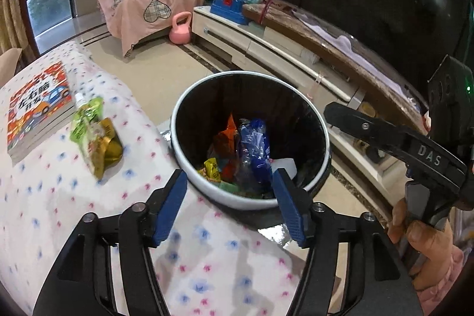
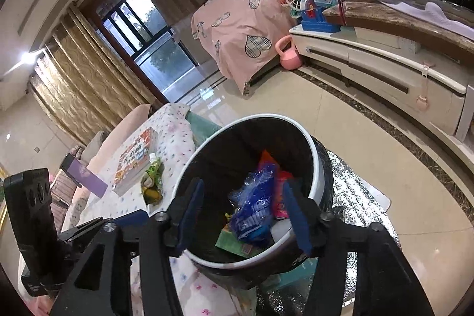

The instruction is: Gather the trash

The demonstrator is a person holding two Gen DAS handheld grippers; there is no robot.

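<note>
Trash (image 1: 96,135), a green pouch and gold wrapper, lies beside the book (image 1: 38,111) near the table's (image 1: 53,197) edge; bin (image 1: 321,120) contents overlap, hard to separate. Both my left gripper (image 1: 228,209) and right gripper (image 2: 243,218) hang apart, empty.

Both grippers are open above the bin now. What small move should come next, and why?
Probably swing the left hand-held gripper left toward the green pouch on the dotted cloth. It holds nothing, its jaws stand open, and the pouch and gold wrapper beside the book remain outside the bin.
</note>
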